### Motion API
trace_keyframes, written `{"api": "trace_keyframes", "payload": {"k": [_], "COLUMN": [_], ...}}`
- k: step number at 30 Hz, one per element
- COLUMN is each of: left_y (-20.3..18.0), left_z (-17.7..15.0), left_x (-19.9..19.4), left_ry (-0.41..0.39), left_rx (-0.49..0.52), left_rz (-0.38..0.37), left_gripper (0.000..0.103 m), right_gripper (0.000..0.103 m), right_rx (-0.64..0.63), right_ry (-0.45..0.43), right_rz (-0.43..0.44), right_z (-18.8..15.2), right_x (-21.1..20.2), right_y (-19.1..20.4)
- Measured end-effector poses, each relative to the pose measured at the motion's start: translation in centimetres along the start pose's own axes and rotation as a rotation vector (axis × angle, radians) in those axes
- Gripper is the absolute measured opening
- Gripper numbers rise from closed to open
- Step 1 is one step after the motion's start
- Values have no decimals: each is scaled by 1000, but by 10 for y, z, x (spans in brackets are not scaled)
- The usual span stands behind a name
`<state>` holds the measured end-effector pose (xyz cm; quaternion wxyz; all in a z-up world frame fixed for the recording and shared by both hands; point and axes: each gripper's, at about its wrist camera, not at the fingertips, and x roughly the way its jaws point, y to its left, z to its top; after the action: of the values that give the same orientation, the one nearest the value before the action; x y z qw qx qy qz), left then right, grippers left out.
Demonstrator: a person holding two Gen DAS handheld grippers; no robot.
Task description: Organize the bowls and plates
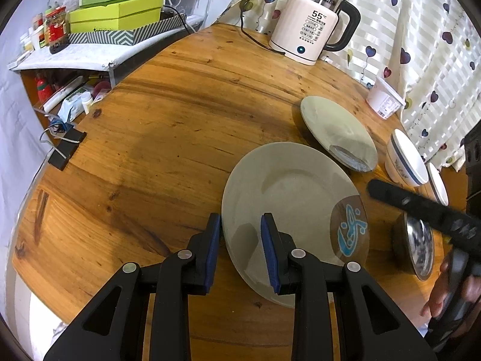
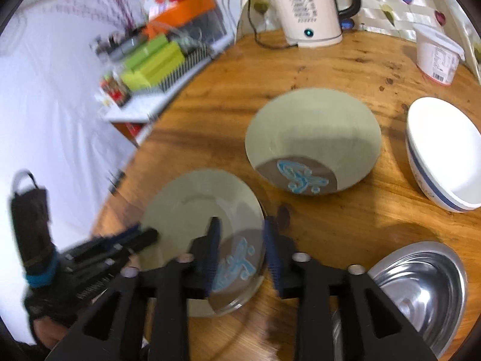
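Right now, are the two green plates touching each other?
Apart. The right wrist view shows a strip of bare wooden table between the near green plate and the far green plate.

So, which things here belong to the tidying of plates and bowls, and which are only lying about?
For the job:
- near plate
- far plate
- white bowl
- steel bowl

Lying about:
- kettle
- white tub
- binder clip
- green boxes
- jar
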<state>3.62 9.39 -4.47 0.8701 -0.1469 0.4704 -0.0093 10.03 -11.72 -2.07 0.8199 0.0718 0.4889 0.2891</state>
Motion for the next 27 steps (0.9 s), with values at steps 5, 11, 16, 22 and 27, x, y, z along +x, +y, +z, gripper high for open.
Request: {"api": "trace_keyframes", "payload": {"k": [5,11,16,22,27], "left_y": [1,0,-2,-2,-3], "left_z": [1,1,1,2,3], "left_x": [-1,-1,-1,-2,-1], "left_ry": [-3,-4,-4,-10,-9], "left_rx": [-5,-2,-1,3,6], "left_rz": [-1,-4,-4,0,5], "left_gripper": [28,28,28,28,28], "right_gripper": [41,48,48,48,48], "right_rx": [15,-5,-4,3,-17], "right_ry": [-112,-157,-134,-135,-206], "right_rz": [60,54,77,60,50], "right_z": [5,5,4,1,0], "right_x": [-21,-30,-26,-25,-33], "right_y": [-6,-8,-8,-14,-14]}}
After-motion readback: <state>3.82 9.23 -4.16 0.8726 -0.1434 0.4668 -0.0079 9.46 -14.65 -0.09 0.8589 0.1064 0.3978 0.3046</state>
